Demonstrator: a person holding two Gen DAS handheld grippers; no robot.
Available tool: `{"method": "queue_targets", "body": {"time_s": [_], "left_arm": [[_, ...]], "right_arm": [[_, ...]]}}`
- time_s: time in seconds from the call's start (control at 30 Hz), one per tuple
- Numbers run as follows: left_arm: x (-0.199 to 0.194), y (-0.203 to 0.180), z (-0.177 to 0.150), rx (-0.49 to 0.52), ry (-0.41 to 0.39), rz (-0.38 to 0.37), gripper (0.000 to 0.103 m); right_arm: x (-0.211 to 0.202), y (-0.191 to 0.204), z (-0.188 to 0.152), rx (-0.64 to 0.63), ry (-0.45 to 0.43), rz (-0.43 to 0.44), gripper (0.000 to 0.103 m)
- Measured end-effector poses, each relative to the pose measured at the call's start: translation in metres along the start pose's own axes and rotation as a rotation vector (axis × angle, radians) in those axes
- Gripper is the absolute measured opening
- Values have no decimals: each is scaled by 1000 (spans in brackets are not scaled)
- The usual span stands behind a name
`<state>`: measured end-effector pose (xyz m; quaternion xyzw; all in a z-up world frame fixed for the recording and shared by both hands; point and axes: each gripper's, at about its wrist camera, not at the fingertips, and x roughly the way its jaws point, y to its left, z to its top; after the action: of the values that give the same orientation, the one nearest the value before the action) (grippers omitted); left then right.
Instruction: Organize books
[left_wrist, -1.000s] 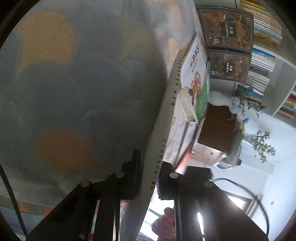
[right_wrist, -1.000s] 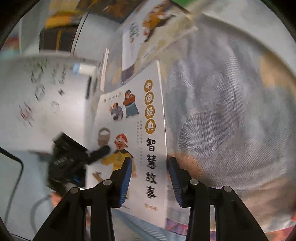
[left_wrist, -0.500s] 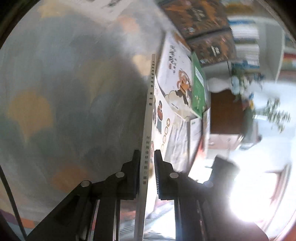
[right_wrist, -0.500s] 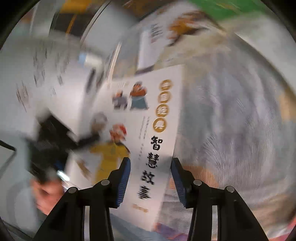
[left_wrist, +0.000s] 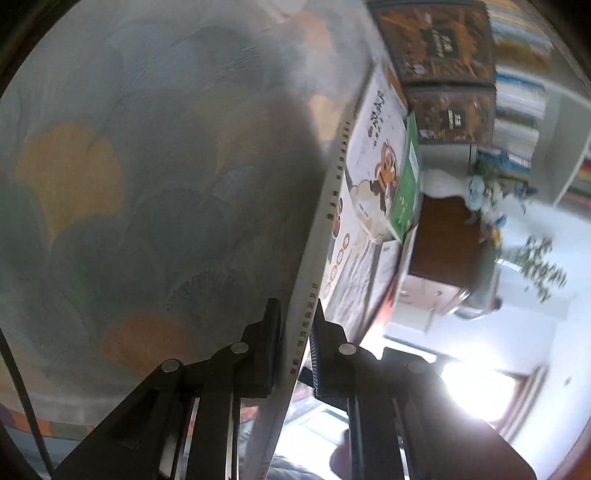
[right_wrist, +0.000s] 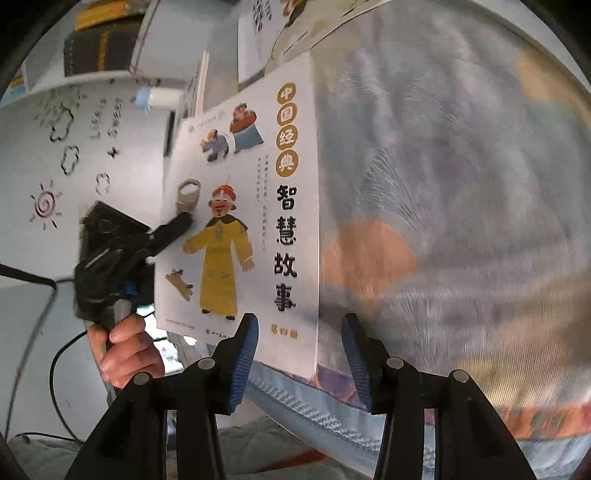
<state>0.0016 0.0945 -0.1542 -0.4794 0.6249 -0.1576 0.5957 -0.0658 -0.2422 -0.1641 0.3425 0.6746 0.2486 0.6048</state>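
Note:
A thin white picture book (right_wrist: 258, 221) with a yellow-robed figure on its cover stands on edge on the fan-patterned cloth (right_wrist: 461, 184). In the left wrist view I see its spine edge (left_wrist: 332, 184) running up between the fingers. My left gripper (left_wrist: 295, 314) is shut on that book near its lower end. In the right wrist view the left gripper (right_wrist: 183, 221) grips the book's left edge, held by a hand (right_wrist: 125, 350). My right gripper (right_wrist: 297, 354) is open just below the book's bottom corner, its blue pads not touching it.
More books lie beyond: a white one with a monkey (left_wrist: 380, 155), a green one (left_wrist: 406, 184), two dark brown ones (left_wrist: 450, 114). A bookshelf (left_wrist: 517, 92), a wooden cabinet (left_wrist: 443, 240) and a plant (left_wrist: 539, 266) stand behind. A white board with drawings (right_wrist: 74, 147) is at left.
The right gripper has drawn back from the book's cover and its jaws stand slightly wider. The left gripper keeps its hold; the book swung a little and its cover faces the right camera more squarely.

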Motion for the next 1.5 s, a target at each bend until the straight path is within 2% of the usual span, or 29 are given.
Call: {"method": "queue_targets", "body": {"time_s": [0.07,0.2,0.3,0.43,0.53,0.63,0.67,0.73,0.77,0.9,1.03,1.07,1.2,1.23,1.27,1.3,1.33,1.43,1.5], "left_arm": [[1,4,1,-36,13,-17,11],[7,4,-3,-37,29,-2,11],[12,5,-6,-37,37,-1,11],[6,6,-4,-37,24,-10,11],[-1,9,-1,-52,12,-38,12],[-8,18,1,-100,10,-112,12],[-8,20,2,-115,12,-131,11],[-6,24,0,-143,25,-169,10],[-6,25,-1,-144,22,-159,10],[-7,28,-4,-159,32,-185,10],[-9,24,-6,-157,49,-222,10],[-9,23,-6,-155,51,-229,10],[-7,19,-6,-158,61,-245,10],[-7,20,-6,-163,66,-238,10],[-8,20,-6,-157,66,-220,10],[-10,20,-6,-141,59,-191,10],[-15,18,-6,-110,45,-150,10],[-28,11,-3,5,9,-9,12],[-28,10,1,48,29,1,14]], "right_arm": [[-1,-3,-1,16,-31,16,45],[1,4,-14,-38,-112,6,45],[8,13,-12,-5,-159,35,49],[2,19,-14,-13,-172,91,47],[-21,25,-15,-31,-200,204,47],[-32,30,-10,-9,-224,370,47],[-31,28,-8,18,-236,400,48],[-18,17,-2,80,-216,340,48],[-6,5,0,121,-182,325,48],[16,-19,-6,253,-134,376,48],[22,-13,-8,214,-74,341,49],[26,-10,-8,211,-63,353,54],[39,-2,10,219,-80,420,56],[42,-1,14,209,-87,426,54],[43,5,20,187,-97,435,40],[43,11,24,166,-101,439,33],[38,20,28,120,-121,388,24],[26,49,34,-40,-177,214,19],[26,59,40,-119,-162,157,19]]}}
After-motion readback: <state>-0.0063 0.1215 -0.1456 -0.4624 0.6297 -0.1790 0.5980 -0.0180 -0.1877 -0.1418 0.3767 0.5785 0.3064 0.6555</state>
